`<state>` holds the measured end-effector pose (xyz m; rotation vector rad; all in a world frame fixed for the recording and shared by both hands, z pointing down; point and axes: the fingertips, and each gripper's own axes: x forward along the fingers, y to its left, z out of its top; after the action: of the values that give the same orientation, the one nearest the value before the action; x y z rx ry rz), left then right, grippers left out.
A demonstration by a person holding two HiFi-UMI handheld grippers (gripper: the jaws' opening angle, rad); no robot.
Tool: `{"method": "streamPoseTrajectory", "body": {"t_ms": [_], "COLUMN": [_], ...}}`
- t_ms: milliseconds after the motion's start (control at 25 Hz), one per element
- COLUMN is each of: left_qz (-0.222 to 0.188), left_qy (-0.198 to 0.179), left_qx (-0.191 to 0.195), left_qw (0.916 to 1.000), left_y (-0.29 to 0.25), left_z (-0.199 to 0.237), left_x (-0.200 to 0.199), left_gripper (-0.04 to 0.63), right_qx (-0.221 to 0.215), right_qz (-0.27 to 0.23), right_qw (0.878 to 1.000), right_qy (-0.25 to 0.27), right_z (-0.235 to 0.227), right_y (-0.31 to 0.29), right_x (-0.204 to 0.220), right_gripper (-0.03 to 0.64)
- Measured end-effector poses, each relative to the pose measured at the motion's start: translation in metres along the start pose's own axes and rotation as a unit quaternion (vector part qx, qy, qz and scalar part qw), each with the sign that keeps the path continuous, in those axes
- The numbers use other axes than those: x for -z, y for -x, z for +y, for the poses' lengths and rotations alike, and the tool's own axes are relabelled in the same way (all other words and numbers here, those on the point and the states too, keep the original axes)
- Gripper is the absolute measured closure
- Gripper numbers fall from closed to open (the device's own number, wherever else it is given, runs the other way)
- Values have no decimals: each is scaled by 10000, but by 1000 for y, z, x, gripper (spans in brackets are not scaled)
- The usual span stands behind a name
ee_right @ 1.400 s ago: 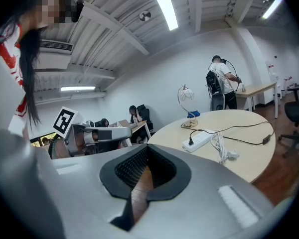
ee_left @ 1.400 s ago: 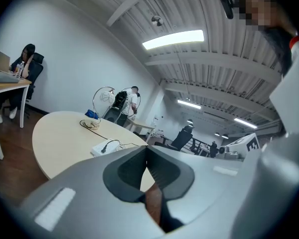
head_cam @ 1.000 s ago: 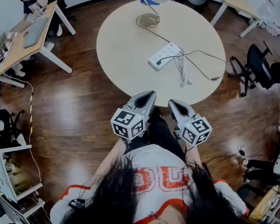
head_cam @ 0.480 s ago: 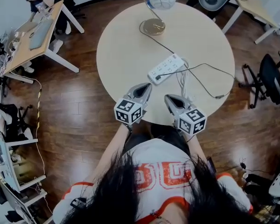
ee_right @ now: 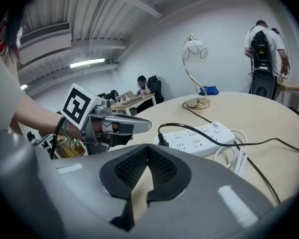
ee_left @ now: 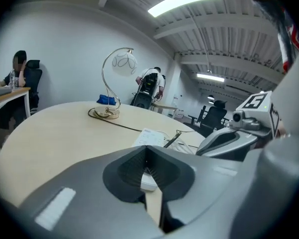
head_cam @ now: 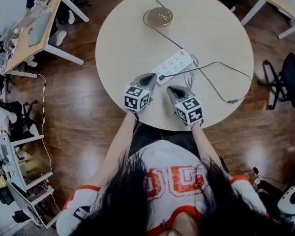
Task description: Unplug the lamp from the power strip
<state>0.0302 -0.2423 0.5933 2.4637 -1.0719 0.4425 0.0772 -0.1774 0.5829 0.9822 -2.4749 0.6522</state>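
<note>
One round beige table (head_cam: 123,48) carries one lamp (head_cam: 160,17) at 12 o'clock, with a round brass base, a thin curved stem and a white globe shade. One white oblong power strip (head_cam: 176,65) lies near the centre. One black plug (head_cam: 162,76) sits in its 7 o'clock end, and its thin black cord leaves toward 3 o'clock. The two grey grippers, each with a black-and-white marker cube, hover at 6 o'clock; the left gripper (head_cam: 151,75) and the right gripper (head_cam: 172,88) are both clenched and empty.
</note>
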Motion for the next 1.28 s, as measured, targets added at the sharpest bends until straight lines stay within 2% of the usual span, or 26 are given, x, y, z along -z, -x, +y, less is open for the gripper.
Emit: {"method": "streamPoseTrajectory", "body": {"t_ms": [120, 520, 640, 800, 920, 1040, 1160, 1280], "left_qz": [285, 816, 915, 1035, 1107, 1151, 1213, 1186], "left_qy": [10, 213, 168, 150, 402, 565, 452, 577], "left_qx": [51, 135, 182, 195, 82, -2, -19, 0], "left_qw": [9996, 9963, 9955, 9943, 9930, 9917, 9916, 9913], "left_y": [-12, -26, -29, -31, -34, -37, -38, -39], "left_z": [4, 18, 18, 15, 13, 12, 8, 8], "left_x": [10, 32, 35, 39, 39, 40, 42, 41], "left_gripper": [595, 595, 595, 595, 595, 595, 595, 595], "right_qx": [46, 250, 326, 443, 614, 786, 897, 818], "right_qz": [59, 304, 351, 404, 376, 584, 812, 774], "right_qw": [10000, 9991, 9987, 9982, 9973, 9933, 9865, 9877], "right_qy": [-31, -179, -167, -16, 169, 606, 1100, 1081], "right_z": [-7, -15, -16, -16, -20, -22, -24, -26], "right_y": [-14, -38, -44, -49, -54, -62, -67, -67], "right_x": [-1, 3, 3, 3, 1, 3, 9, 10], "right_gripper": [604, 571, 532, 500, 500, 497, 517, 520]}}
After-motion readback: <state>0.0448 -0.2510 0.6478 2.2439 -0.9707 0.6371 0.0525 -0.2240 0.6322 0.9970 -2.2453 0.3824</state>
